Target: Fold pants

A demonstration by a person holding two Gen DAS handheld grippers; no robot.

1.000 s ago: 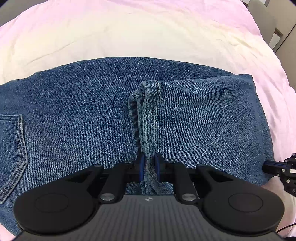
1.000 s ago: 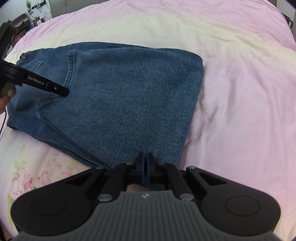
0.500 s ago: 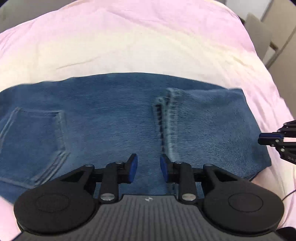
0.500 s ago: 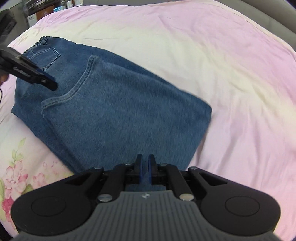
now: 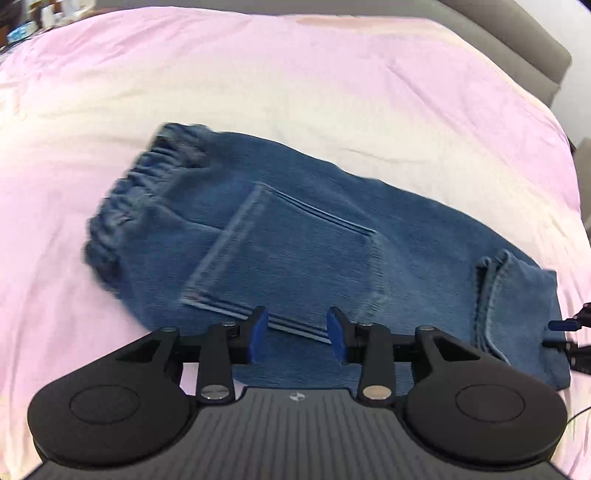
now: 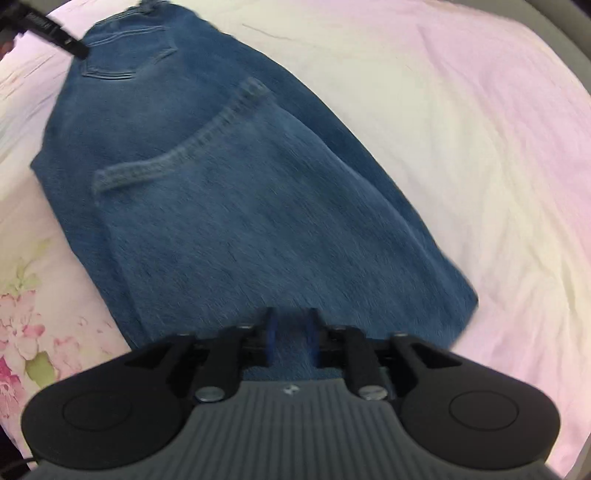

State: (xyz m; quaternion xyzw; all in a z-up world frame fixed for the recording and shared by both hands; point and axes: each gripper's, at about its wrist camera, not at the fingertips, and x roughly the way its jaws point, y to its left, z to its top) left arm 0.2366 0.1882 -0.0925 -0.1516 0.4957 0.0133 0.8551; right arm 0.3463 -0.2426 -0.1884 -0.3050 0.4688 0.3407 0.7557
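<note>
Blue jeans [image 5: 424, 236] lie folded on the bed, with the elastic waistband [image 5: 147, 184] at the left, a back pocket [image 5: 288, 258] in the middle and the leg hems [image 5: 495, 295] laid over at the right. My left gripper [image 5: 296, 334] hovers over the pocket's near edge; its jaws are opening with nothing pinched. In the right wrist view the jeans [image 6: 240, 221] stretch away from me, hem [image 6: 184, 155] on top. My right gripper [image 6: 291, 338] sits over the near folded end. Its jaws are opening and the denim lies under them, not pinched.
The pink and cream bedcover [image 5: 332, 92] surrounds the jeans on all sides, with a floral print [image 6: 18, 332] at the near left. A grey bed edge [image 5: 517, 33] runs along the far right. The other gripper's fingers [image 6: 55, 33] reach in at the top left.
The left gripper let go of the leg hem, opened wider and swung left to the pocket. The right gripper, shut on the folded end until half a second ago, has opened and rolled.
</note>
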